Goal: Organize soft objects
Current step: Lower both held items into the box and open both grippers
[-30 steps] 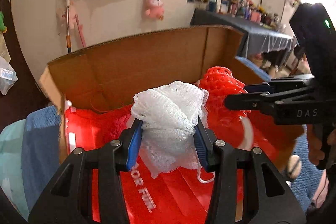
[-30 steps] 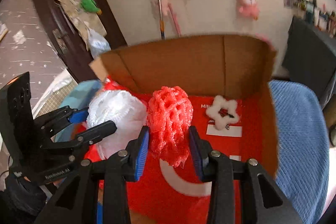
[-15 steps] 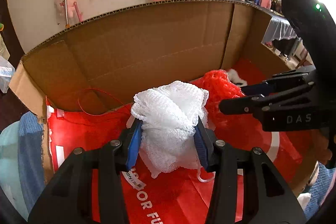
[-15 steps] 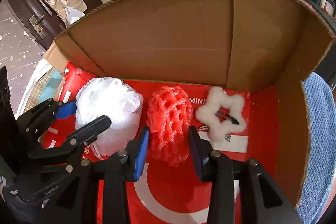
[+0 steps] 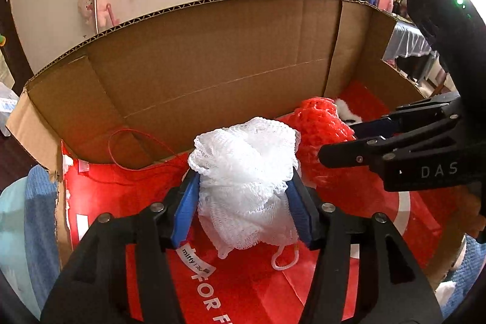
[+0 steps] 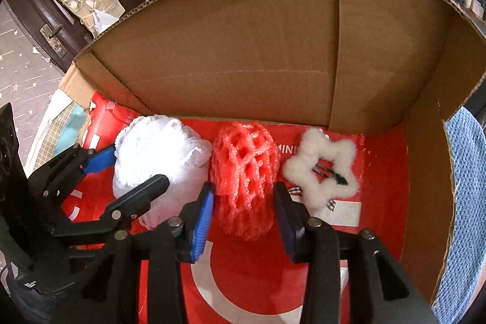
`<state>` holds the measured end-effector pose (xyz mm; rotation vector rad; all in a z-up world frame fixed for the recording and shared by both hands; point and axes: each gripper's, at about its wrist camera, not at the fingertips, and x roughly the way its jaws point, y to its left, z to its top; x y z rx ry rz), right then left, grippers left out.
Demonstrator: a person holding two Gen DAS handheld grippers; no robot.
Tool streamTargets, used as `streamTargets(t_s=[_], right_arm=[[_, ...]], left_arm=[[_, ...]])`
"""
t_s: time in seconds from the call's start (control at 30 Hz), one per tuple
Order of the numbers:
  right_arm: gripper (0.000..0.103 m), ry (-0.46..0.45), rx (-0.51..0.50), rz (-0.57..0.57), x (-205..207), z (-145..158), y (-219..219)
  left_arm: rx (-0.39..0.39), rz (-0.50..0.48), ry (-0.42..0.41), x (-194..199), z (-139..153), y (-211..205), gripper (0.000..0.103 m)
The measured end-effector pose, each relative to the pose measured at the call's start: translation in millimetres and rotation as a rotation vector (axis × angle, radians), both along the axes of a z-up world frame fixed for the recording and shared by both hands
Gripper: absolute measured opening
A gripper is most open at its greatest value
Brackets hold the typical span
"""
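A cardboard box [image 5: 212, 56] with a red floor holds the soft things. My left gripper [image 5: 244, 196] is shut on a white mesh sponge [image 5: 246, 172], low over the box floor; it also shows in the right wrist view [image 6: 158, 160]. My right gripper [image 6: 244, 205] stands open around a red foam net [image 6: 244, 175] that rests on the floor, with gaps at both pads. The net also shows in the left wrist view [image 5: 322, 129], right of the sponge. A white fluffy star [image 6: 322, 169] lies on the floor right of the net.
The box's back wall [image 6: 243, 44] and right wall [image 6: 425, 172] stand close around the objects. A blue towel [image 6: 467, 202] lies outside the box on the right, another [image 5: 39, 217] on the left. A dark door [image 6: 60, 5] is at far left.
Both grippers have come down into the box with their loads. The right gripper's jaws have widened and the red net now sits free on the floor. The left gripper still clamps the sponge.
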<state>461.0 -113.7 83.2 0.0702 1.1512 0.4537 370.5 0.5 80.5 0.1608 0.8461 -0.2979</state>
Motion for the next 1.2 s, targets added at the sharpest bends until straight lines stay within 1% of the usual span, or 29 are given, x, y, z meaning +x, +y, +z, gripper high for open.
streamTargets(t_s=[0.53, 0.63, 0.73, 0.87, 0.9, 1.0, 1.07, 1.2], right_arm=[[0.045, -0.001, -0.01, -0.003, 1.4, -0.1, 1.6], [0.049, 0.002, -0.002, -0.005, 0.7, 0.5, -0.1], [0.053, -0.003, -0.003, -0.01, -0.9, 2.1, -2.1], [0.054, -0.008, 0.001, -0.021, -4.2, 4.9, -6.4], [0.054, -0.01, 0.006, -0.022, -5.8, 6.6, -7.8], [0.057, -0.022, 0.015, -0.03, -11.1, 13.7, -11.0], [0.061, -0.038, 0.019, -0.034, -16.8, 19.6, -14.8], [0.065, -0.076, 0.032, -0.045, -30.3, 36.3, -22.0]], left_arm=[[-0.016, 0.007, -0.026, -2.0, 4.6, 1.5, 0.068], [-0.022, 0.008, -0.03, -2.9, 5.8, 3.0, 0.069], [-0.031, 0.013, -0.034, -4.7, 7.7, 5.6, 0.072], [-0.036, 0.02, -0.045, -9.1, 11.1, 8.8, 0.073], [-0.036, 0.019, -0.048, -10.9, 12.0, 9.3, 0.076], [-0.036, 0.024, -0.063, -17.8, 17.3, 11.5, 0.078], [-0.038, 0.029, -0.078, -24.0, 22.0, 12.7, 0.079], [-0.052, 0.04, -0.105, -39.7, 33.1, 15.7, 0.086]])
